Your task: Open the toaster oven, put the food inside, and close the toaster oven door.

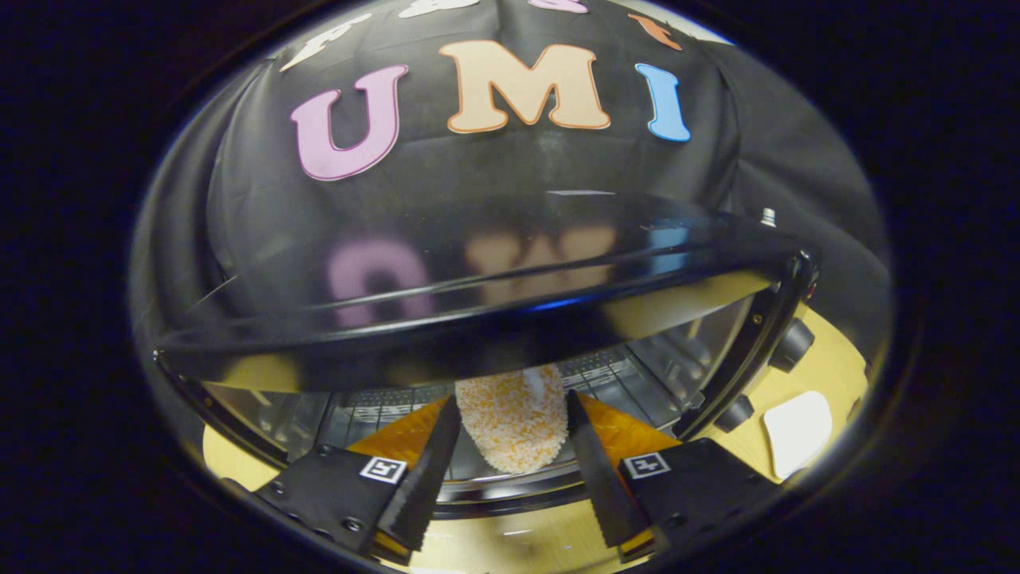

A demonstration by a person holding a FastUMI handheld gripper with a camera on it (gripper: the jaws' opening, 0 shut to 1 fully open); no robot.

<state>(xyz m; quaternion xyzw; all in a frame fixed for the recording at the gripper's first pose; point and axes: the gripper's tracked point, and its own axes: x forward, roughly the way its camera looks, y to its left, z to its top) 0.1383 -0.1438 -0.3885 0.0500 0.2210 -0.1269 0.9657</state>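
Gripper points level into the oven mouth, tilted a bit w/ the left finger lower. Fingers are spread apart w/ the food, a breaded oval piece, between their tips; can't tell whether they press on it or just flank it. Food lies on the wire rack just inside the toaster oven, near the front edge. Oven's glossy black top sits above the fingers; knobs are on its right side. Beyond those, a white pad lies on the wooden table.
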